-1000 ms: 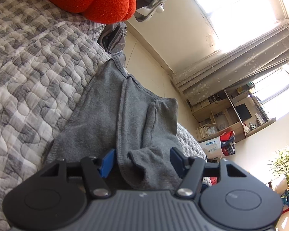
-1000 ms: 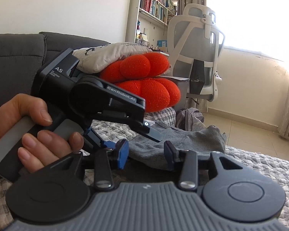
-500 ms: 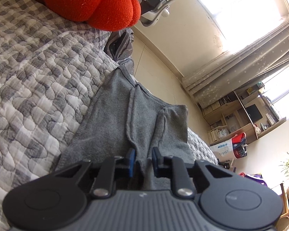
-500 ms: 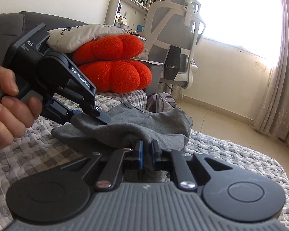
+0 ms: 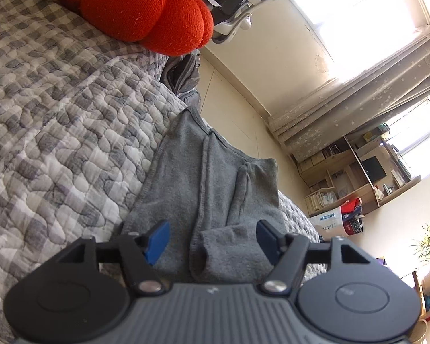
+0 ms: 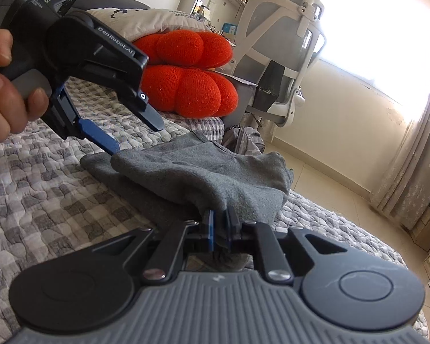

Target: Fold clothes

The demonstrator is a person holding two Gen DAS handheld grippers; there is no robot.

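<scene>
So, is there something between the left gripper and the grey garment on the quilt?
Nothing visible. The left gripper is opening, with the grey garment lying directly between its fingers, untouched by the pads. The right gripper pinches the garment's other end.

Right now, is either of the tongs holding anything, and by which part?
The right tongs pinch the grey garment at its near edge. The left tongs are opening and grip nothing, though cloth lies between them.

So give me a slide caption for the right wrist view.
Right tool pinches the grey garment on the quilt; left tool opening at its far edge.
</scene>
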